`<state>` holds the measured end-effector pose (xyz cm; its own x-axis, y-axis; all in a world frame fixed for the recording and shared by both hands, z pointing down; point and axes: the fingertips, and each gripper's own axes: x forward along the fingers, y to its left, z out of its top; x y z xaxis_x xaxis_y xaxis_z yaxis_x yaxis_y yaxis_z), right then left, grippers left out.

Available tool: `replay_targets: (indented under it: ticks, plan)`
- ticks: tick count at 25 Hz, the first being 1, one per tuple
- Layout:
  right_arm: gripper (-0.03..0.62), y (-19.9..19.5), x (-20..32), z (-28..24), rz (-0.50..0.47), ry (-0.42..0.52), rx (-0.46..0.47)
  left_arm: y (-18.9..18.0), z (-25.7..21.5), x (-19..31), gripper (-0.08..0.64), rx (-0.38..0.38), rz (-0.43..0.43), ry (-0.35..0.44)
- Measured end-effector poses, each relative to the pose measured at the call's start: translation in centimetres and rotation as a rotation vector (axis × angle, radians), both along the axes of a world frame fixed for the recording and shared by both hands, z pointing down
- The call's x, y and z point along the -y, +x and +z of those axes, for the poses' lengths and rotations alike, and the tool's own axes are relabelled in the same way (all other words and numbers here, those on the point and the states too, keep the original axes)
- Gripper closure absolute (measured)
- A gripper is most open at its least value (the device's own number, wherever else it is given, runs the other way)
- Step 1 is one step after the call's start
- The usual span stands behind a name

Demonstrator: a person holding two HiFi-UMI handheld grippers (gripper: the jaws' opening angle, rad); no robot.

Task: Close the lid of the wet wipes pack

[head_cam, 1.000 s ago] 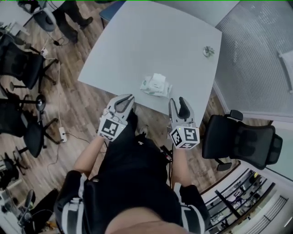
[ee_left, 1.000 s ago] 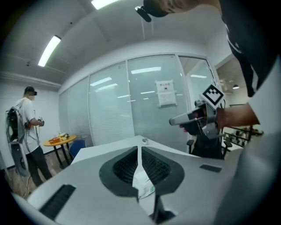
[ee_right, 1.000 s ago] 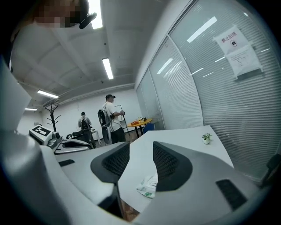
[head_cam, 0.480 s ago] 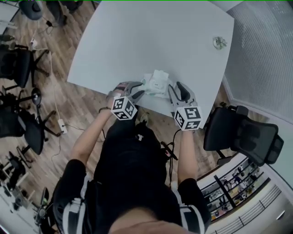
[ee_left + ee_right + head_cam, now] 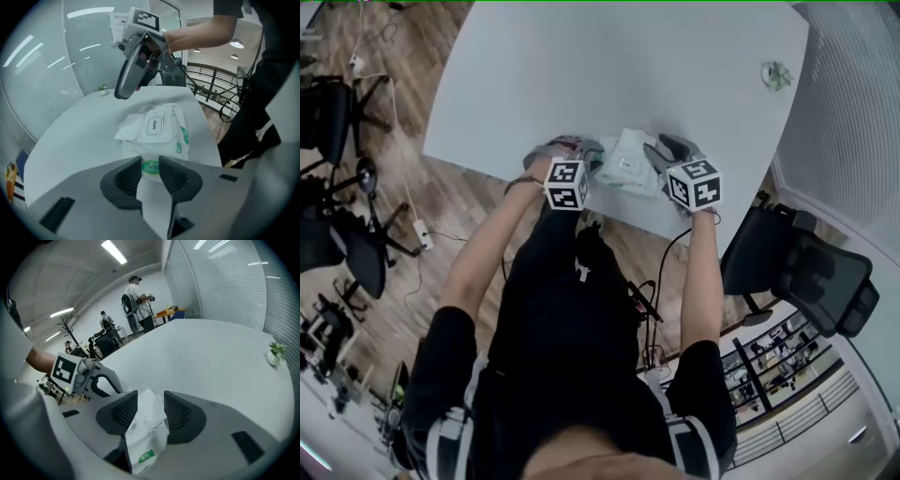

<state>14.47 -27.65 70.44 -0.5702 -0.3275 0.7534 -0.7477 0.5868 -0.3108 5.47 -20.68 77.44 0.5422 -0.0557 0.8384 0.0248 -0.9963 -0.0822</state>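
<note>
A white wet wipes pack [image 5: 628, 167] lies near the front edge of the pale table [image 5: 581, 66]. In the left gripper view its top carries a flap marked OPEN [image 5: 154, 125], with a white sheet [image 5: 127, 130] sticking out beside it. My left gripper [image 5: 150, 169] is at the pack's left end, and its open jaws are closing with the pack's green-labelled end between them. At the right end, my right gripper [image 5: 151, 409] has its jaws opening, the pack [image 5: 145, 432] lying between them. I cannot see either pair of pads pressing on it.
A small potted plant [image 5: 775, 75] stands at the table's far right corner. A black office chair [image 5: 806, 267] is to the right of the table, and more chairs [image 5: 337, 244] stand on the wood floor at the left. People [image 5: 136, 301] stand beyond the far end.
Both grippers have moved from in front of the table edge forward and down to the two ends of the pack. The left jaws have gone from shut to open.
</note>
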Motion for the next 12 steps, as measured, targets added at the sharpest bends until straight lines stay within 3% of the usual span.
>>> replay_targets:
  ticks: [5,12]
  plan:
    - [0.397,-0.1,0.7,4.3,-0.162,-0.122,-0.049,0.1,0.3,0.0,0.434,0.0,0.023,-0.066]
    - [0.401,-1.6,0.8,7.4,-0.274,-0.301,-0.014,0.0,0.1,0.0,0.434,-0.023,0.016,-0.099]
